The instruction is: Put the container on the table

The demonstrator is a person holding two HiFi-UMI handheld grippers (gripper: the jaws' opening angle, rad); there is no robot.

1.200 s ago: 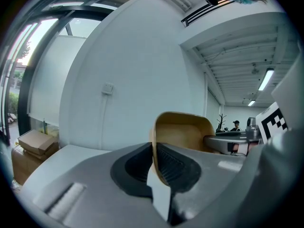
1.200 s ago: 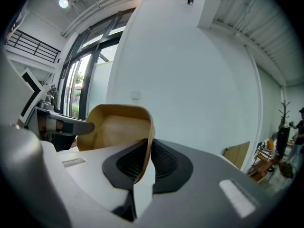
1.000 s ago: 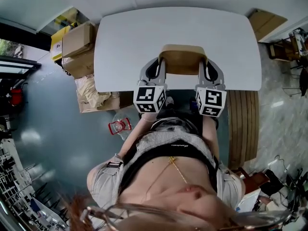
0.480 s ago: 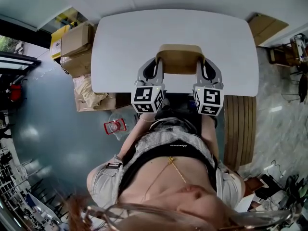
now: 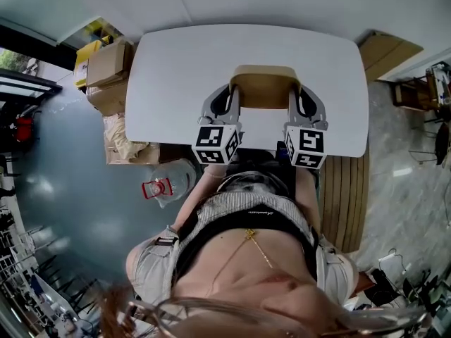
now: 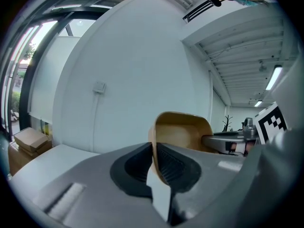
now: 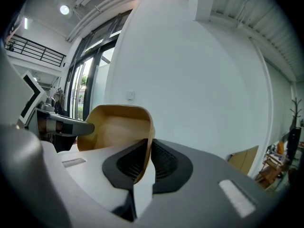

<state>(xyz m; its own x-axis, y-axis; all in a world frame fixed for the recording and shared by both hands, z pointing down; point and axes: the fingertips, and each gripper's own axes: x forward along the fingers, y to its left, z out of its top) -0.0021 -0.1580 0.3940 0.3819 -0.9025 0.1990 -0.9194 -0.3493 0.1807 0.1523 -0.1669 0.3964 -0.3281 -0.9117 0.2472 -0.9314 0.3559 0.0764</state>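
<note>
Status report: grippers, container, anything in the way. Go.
Left gripper shut on container, left rim; right gripper shut on its right rim. Container held over table, near edge, not released. Nothing on the tabletop in the way.

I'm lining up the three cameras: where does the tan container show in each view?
Head view: tan container just above picture centre, over the white table.
Left gripper view: container right of centre, its side wall pinched between the jaws.
Right gripper view: container left of centre, its side wall pinched between the jaws.
Shared landmark: the wall plate, in both gripper views; not visible in the head view.
</note>
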